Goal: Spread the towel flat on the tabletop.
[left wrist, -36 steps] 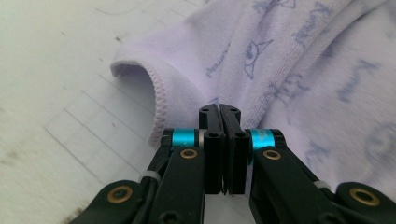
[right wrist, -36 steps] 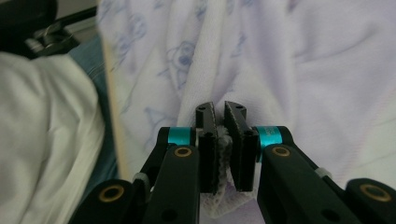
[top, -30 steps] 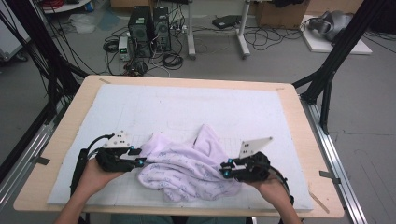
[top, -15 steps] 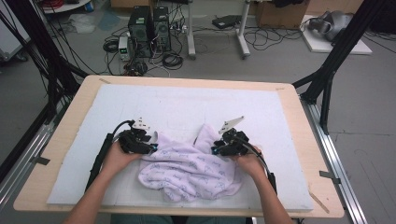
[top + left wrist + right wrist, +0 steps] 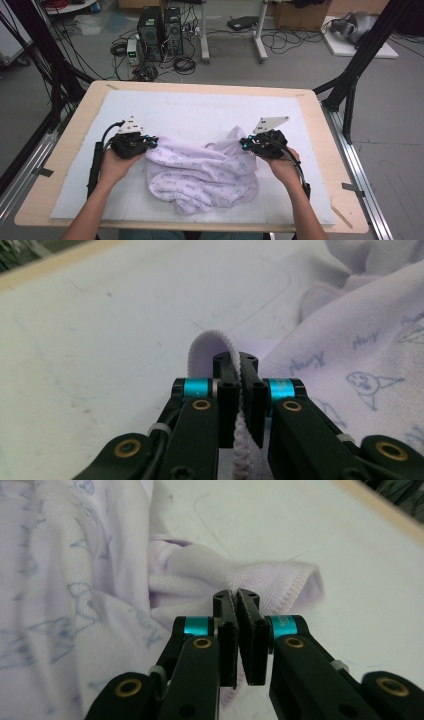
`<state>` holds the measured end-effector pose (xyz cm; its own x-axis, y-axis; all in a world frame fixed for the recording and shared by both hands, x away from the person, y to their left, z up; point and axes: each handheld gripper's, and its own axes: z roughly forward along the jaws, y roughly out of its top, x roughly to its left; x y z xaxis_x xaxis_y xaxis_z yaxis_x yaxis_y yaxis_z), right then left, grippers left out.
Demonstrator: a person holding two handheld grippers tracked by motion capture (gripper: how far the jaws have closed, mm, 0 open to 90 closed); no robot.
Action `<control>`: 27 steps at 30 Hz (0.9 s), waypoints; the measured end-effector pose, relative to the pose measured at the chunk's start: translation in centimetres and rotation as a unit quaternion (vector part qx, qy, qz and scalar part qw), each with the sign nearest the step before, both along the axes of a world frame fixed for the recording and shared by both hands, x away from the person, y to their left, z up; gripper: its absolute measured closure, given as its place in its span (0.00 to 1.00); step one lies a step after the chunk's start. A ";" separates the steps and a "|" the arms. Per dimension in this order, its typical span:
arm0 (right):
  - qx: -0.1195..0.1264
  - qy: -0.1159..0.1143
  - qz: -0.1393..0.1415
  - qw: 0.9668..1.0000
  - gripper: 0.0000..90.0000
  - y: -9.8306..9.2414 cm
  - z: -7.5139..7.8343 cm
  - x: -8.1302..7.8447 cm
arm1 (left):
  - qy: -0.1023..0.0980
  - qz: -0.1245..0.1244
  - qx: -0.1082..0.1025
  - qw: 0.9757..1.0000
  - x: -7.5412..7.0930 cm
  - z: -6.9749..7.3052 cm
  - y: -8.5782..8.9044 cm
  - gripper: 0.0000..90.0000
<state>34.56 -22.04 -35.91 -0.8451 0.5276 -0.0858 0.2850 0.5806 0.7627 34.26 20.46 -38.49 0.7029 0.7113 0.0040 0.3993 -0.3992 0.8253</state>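
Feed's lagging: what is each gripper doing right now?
Left gripper: just closed, shut on the lilac printed garment edge.
Right gripper: just closed, shut on its stitched hem.

2 black grippers [image 5: 150, 143] [image 5: 248, 145], cyan bands, brass screws, grey plates, black cables.

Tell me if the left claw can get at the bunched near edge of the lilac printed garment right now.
Probably not yet: the left claw is shut on a hem of the lilac printed cotton garment, so it would have to let go first. Otherwise the white table mat leaves the way free.
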 end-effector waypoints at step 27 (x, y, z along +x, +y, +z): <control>0.018 0.056 0.082 0.995 0.70 2.9 -2.0 -4.6 | 0.073 -0.065 0.016 0.995 -2.5 -1.7 -0.5 0.53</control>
<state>29.93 -19.10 -37.88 -0.9232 0.3832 0.0290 0.2725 0.5996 0.7525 31.77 19.94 -40.15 0.7839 0.6152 -0.0837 0.4575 -0.4813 0.7477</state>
